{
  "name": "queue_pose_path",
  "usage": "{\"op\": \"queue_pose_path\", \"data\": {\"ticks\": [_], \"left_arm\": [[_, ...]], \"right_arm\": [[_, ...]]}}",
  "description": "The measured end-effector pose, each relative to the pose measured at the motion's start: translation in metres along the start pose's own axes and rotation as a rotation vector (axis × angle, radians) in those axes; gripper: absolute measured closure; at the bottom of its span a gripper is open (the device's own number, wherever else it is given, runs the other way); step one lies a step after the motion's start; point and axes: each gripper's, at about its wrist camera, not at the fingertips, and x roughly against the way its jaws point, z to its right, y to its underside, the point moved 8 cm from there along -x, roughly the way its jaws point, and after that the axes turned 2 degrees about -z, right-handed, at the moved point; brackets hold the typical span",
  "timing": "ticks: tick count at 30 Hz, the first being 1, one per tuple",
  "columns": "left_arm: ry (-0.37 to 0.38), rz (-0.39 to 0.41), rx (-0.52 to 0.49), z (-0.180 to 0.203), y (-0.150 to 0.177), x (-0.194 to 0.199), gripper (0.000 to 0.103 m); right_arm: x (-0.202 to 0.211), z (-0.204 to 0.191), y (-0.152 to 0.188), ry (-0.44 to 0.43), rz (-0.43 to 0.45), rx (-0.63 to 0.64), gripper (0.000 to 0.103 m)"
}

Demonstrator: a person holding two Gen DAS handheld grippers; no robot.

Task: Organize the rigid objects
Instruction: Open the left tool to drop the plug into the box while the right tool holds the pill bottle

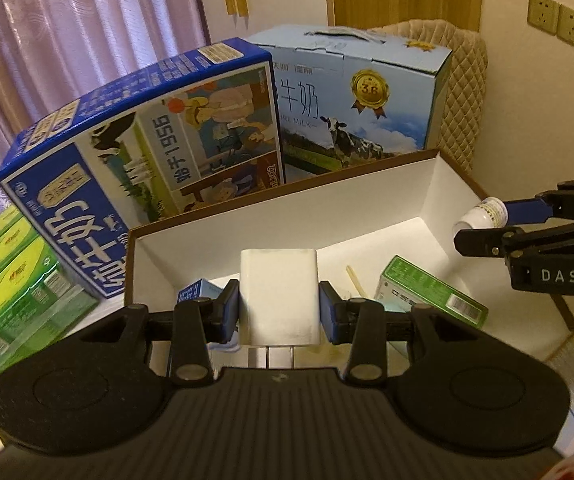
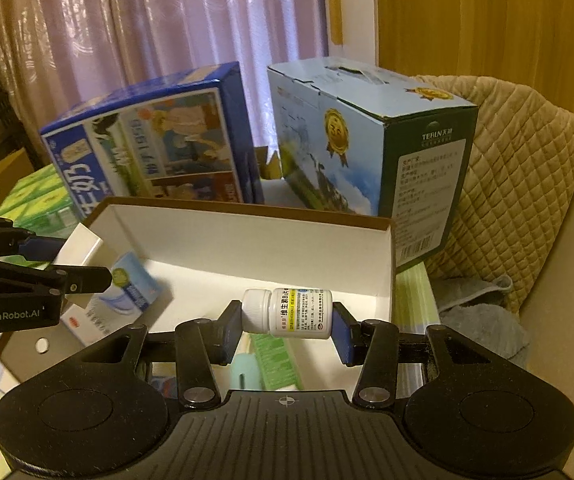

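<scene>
Right tool [image 2: 287, 320] clamps a white pill bottle [image 2: 289, 312] sideways, cap toward 9 o'clock, above the open white box [image 2: 247, 236]. Left tool [image 2: 67, 270] enters at 9 o'clock, gripping a white block [image 2: 77, 246]. A small blue carton [image 2: 131, 292] lies in the box. At 12 o'clock, two milk cartons: dark blue [image 2: 147, 136], light blue [image 2: 367, 140].

Lower end of the white block [image 1: 278, 296] masked by the left tongs [image 1: 278, 312], likewise much of the small blue box [image 1: 195, 292] and one end of the green box [image 1: 433, 290] inside the open white box [image 1: 367, 216]. Green cartons [image 1: 11, 276] cut by the left edge and smeared. Label print on the pill bottle [image 2: 287, 312] mostly too small to read.
</scene>
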Motion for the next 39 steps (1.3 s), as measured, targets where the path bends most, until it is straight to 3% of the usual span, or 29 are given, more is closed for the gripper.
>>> {"op": "queue_pose_path", "data": {"ticks": [22,39], "left_arm": [[-0.031,-0.095,-0.030,-0.003,-0.010,-0.094,0.066],[-0.043,-0.096,0.023,-0.025,-0.015,-0.084,0.054]], "right_arm": [[-0.053,0.029,-0.002,0.041,-0.053,-0.010,0.060],[-0.061,0.032,-0.007,0.061,-0.051,-0.023,0.060]]}}
